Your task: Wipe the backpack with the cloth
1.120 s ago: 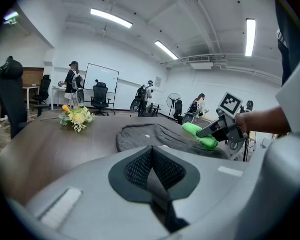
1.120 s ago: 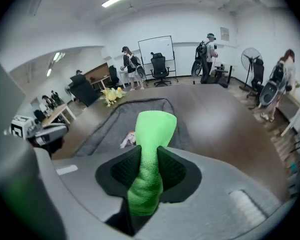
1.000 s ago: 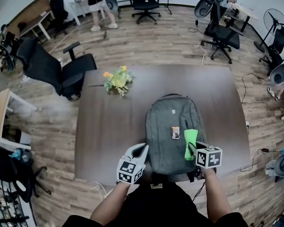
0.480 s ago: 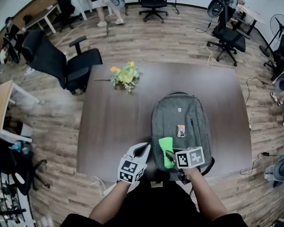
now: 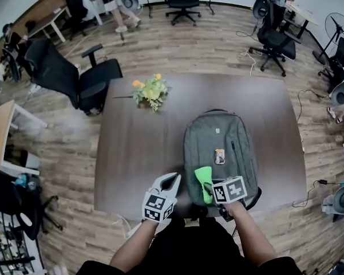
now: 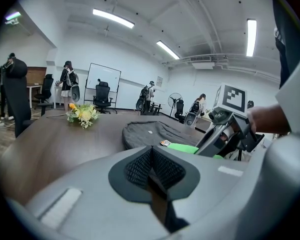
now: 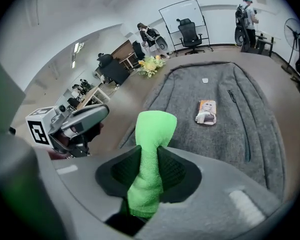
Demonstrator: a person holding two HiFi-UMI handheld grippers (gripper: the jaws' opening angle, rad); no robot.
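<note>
Two grippers sit at the lower centre of the head view. The right gripper (image 5: 209,192) is clamped on a green cloth (image 5: 204,181); the right gripper view shows the cloth pinched between both pads, running lengthwise along the jaws, with its free end folded into a rounded wad beyond the tips. That wad lies over the lower left part of the backpack (image 5: 220,148), near its bottom edge. Whether it presses on the fabric cannot be determined. The backpack is grey and lies flat with its front face up on the dark table (image 5: 131,148). Its long axis runs from the table's lower edge toward the upper centre of the frame, the handle end pointing up the frame and the bottom end at the table's near edge. A zipper line follows its right side. A small printed tag (image 5: 220,156) rests on the middle of the backpack, just above and right of the cloth. The left gripper (image 5: 172,181) has its jaws together with nothing between them, and is placed over the table's near edge, just left of the backpack and apart from it. A bunch of yellow flowers (image 5: 149,90) lies on the table toward the upper left, well apart from the backpack.
</note>
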